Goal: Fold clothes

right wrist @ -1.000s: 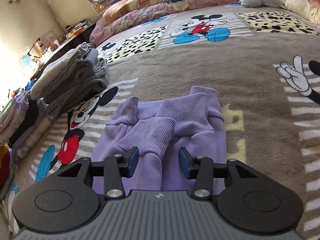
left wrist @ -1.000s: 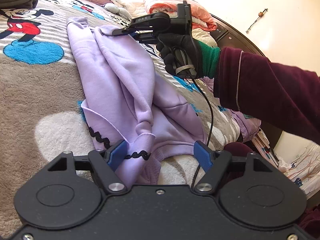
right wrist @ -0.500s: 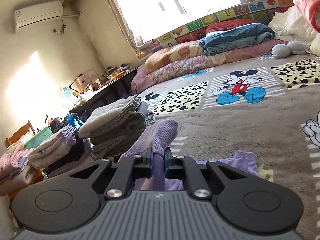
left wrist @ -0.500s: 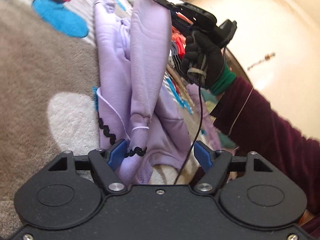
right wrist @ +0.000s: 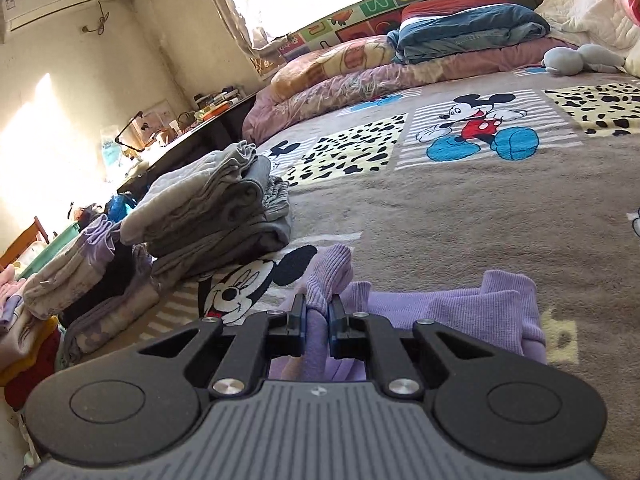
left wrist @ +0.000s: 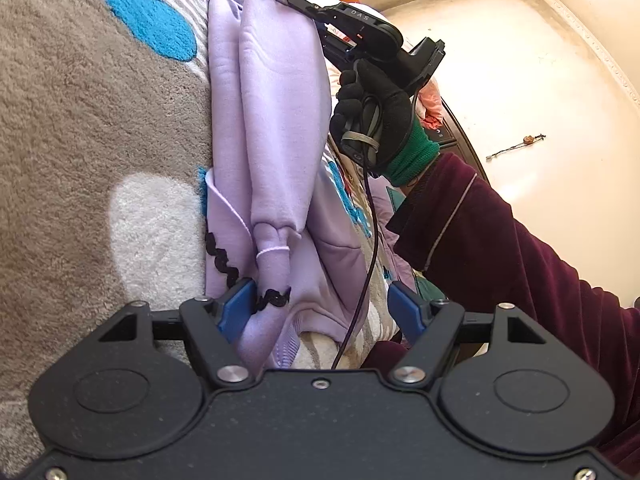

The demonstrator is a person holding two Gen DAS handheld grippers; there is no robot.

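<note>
Right gripper (right wrist: 317, 318) pinches the lilac garment's (left wrist: 276, 128) cuff; left gripper (left wrist: 322, 308) gapes, so the unpinned hem may drag.

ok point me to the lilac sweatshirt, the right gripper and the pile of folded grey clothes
lilac sweatshirt (left wrist: 276, 128): left wrist view, on its lifted sleeve.
right gripper (right wrist: 317, 320): right wrist view, between its tips, shut on the ribbed cuff.
pile of folded grey clothes (right wrist: 216, 208): right wrist view, on its side.

Close over the bed blanket (left wrist: 80, 128), both views; left looking toward 1 o'clock, sharing the lilac garment (left wrist: 276, 128) (right wrist: 460, 308).
</note>
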